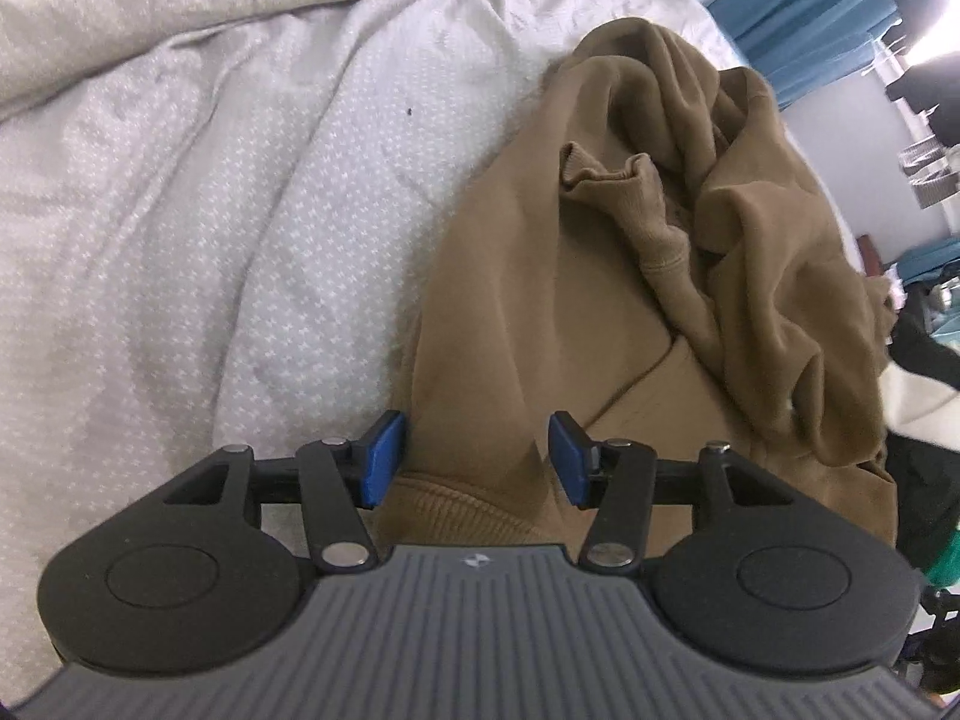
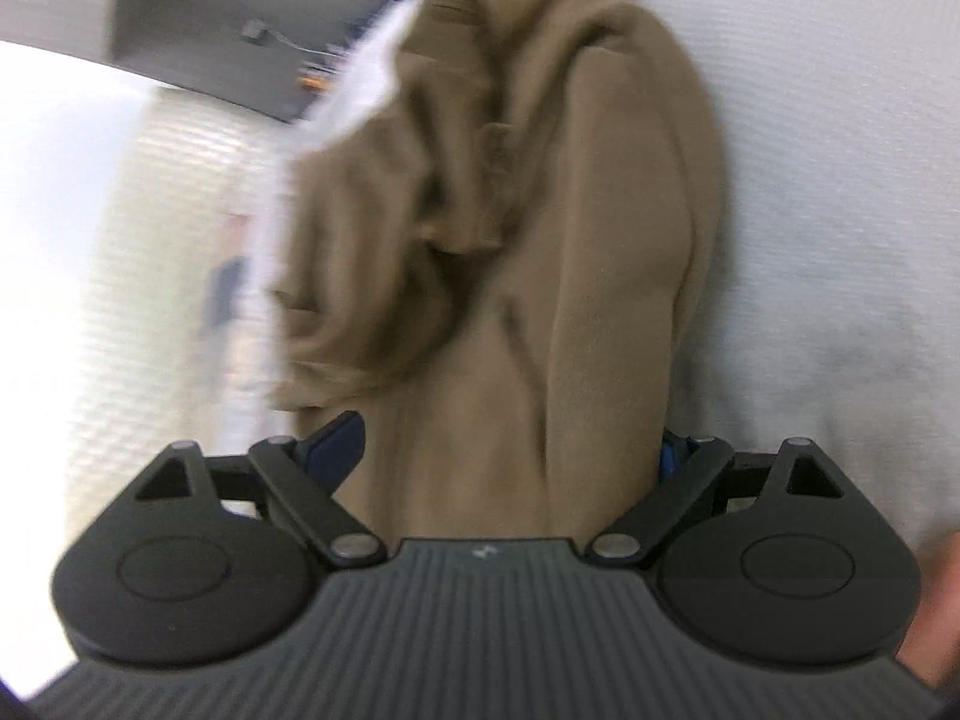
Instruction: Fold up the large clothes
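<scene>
bed cover (image 1: 210, 192): pale, wrinkly, wide open stretch beside the garment
brown sweatshirt (image 1: 600, 276): bunched up near the bed's edge, ribbed hem right between the left pads
left gripper (image 1: 477, 459): spread, blue pads clear of the cloth
right gripper (image 2: 510, 450): spread wide, straddling blurry fabric, not pinching

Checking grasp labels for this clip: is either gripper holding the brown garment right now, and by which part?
Neither. The left gripper straddles the brown garment's ribbed hem, the right gripper its body; both stand open.
</scene>
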A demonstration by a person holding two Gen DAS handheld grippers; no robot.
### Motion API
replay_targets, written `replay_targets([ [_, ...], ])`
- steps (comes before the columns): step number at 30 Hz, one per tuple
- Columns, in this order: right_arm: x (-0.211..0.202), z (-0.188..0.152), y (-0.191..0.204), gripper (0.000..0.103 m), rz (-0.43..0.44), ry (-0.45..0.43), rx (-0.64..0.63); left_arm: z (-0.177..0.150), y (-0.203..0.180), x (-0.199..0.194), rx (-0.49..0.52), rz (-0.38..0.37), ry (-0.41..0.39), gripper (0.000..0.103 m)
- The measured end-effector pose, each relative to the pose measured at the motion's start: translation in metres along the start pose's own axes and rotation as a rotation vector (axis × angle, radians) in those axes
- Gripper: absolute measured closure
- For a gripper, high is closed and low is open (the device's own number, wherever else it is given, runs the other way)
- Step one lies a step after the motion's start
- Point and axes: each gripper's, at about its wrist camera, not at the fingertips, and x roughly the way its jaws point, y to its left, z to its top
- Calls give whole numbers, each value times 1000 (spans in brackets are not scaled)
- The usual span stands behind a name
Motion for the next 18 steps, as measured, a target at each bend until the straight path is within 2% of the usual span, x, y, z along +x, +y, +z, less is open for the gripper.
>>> replay_targets([
  [3,2,4,8,10,87,0,1,-2,4,-4,-17,-94,6,45],
  [5,0,5,7,10,89,10,-3,-3,5,-8,-26,-136,3,45],
  [9,17,4,3,10,-72,53,-17,-9,2,-15,-22,-214,-6,45],
  [11,22,1,-6,11,-225,63,8,-11,1,-18,-10,-257,-14,45],
  [12,27,-1,-14,12,-339,70,50,-13,-1,-21,4,-281,-21,45],
  [13,32,-2,-20,14,-388,82,85,-14,-2,-21,14,-300,-22,45],
  [16,40,-3,-10,12,-418,69,43,-16,-5,-20,21,-288,-17,45],
  [18,49,-6,-3,12,-381,90,26,-16,-5,-18,4,-269,-5,45],
])
